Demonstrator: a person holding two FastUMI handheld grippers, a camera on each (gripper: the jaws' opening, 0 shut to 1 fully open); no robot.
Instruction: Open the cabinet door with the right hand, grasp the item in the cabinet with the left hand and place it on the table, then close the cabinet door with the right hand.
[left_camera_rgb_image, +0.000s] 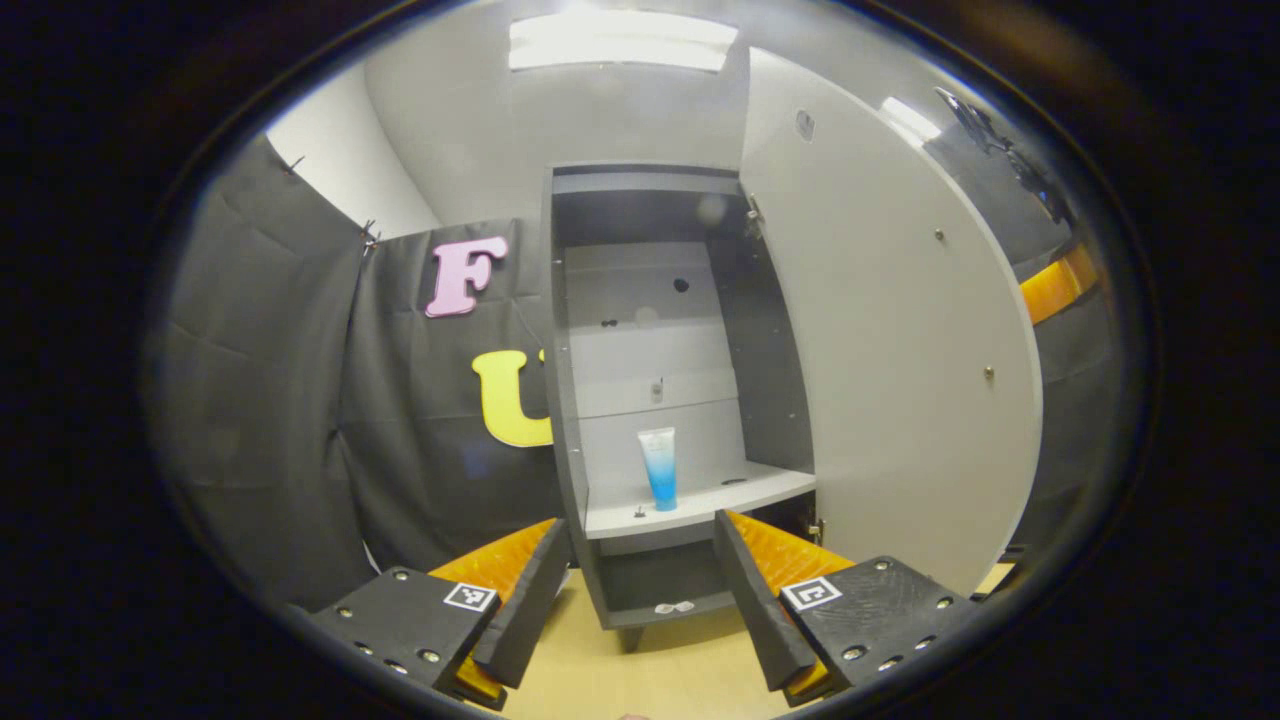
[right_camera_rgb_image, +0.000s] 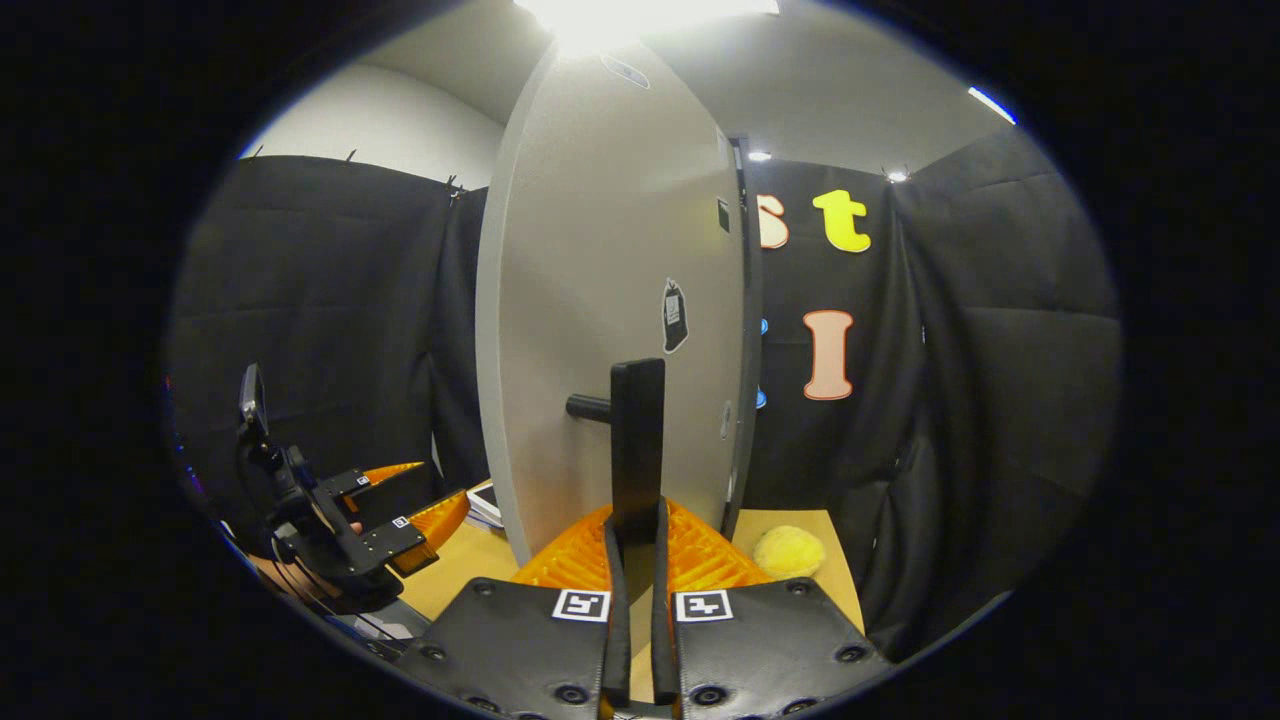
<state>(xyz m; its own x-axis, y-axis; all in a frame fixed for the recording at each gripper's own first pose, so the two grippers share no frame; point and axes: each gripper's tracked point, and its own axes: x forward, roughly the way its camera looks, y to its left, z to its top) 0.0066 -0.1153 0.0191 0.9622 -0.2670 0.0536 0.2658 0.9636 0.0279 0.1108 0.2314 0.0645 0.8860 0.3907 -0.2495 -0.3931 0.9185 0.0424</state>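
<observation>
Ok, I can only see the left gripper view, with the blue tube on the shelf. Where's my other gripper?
Observer: In the right gripper view, the right gripper is shut on the black handle of the door.
Operator: Is anything near the door?
Observer: A yellow fluffy thing lies on the table, right of the door in that view.
Operator: Can it see my gripper?
Observer: Yes, the left gripper is at its left side, open.

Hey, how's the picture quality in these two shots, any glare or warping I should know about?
Left gripper view: the ceiling light is blown out, the open cabinet door bows from fisheye warp, and the tube on the shelf is sharp. Right gripper view: strong glare at the top above the door, while the handle in the right claw stays crisp.
</observation>
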